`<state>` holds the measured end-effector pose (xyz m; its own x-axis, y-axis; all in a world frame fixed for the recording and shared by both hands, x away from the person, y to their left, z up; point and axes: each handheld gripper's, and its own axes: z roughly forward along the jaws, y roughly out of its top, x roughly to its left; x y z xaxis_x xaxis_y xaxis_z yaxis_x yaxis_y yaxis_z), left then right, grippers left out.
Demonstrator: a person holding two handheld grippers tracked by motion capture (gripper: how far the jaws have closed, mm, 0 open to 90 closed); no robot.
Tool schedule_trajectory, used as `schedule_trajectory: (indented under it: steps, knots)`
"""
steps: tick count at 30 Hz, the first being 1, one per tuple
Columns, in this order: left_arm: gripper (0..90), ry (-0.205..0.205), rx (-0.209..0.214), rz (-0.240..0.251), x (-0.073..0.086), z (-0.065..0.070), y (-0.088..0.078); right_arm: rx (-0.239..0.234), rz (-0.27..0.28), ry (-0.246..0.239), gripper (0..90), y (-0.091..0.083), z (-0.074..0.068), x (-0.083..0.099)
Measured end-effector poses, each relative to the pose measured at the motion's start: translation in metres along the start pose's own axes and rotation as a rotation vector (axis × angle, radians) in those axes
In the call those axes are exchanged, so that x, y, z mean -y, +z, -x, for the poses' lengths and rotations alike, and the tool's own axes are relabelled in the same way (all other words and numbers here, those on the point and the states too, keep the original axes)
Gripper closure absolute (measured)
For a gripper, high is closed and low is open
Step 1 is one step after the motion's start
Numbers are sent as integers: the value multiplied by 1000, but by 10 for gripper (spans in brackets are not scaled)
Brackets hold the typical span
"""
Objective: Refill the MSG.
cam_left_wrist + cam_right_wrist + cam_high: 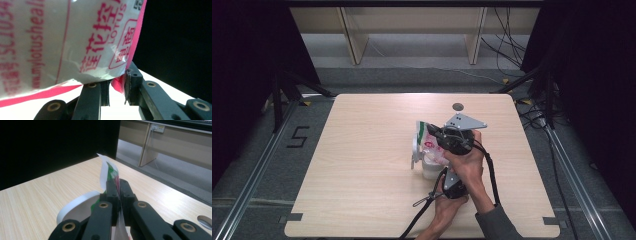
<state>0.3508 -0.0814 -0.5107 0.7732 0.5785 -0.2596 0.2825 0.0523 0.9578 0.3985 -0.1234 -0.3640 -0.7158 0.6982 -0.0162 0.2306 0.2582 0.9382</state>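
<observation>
A white plastic bag [430,142] with red print and a green patch stands over a white cup [428,171] near the middle of the wooden table [362,165]. My right gripper [435,134], under its grey plate, is shut on the bag's thin top edge [112,171]; its jaws [117,186] stand together with the film pinched between them. A white flap [102,170] rises from the cup's rim [75,203]. My left gripper [443,172] comes from the near side. Its jaws [117,92] hold the bag's pink lower corner [119,83], with the printed side [62,42] just above them.
A round grey hole [457,106] sits in the table's far edge area. Behind the table stand pale wooden bench legs [354,40], with cables [507,45] on the floor at the right. A stand's legs [287,90] and a floor mark "5" [298,136] are at the left.
</observation>
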Motion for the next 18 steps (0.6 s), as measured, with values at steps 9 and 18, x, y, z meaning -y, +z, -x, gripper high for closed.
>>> schedule_trajectory:
  steps: [9, 18]
  knots:
    - [765, 4, -2, 1, 0, 0, 0, -7, -1, -2, 893, -1, 1, -1]
    - [764, 7, -5, 1, 0, 0, -1, -7, 3, -38, 892, 1, 0, -1]
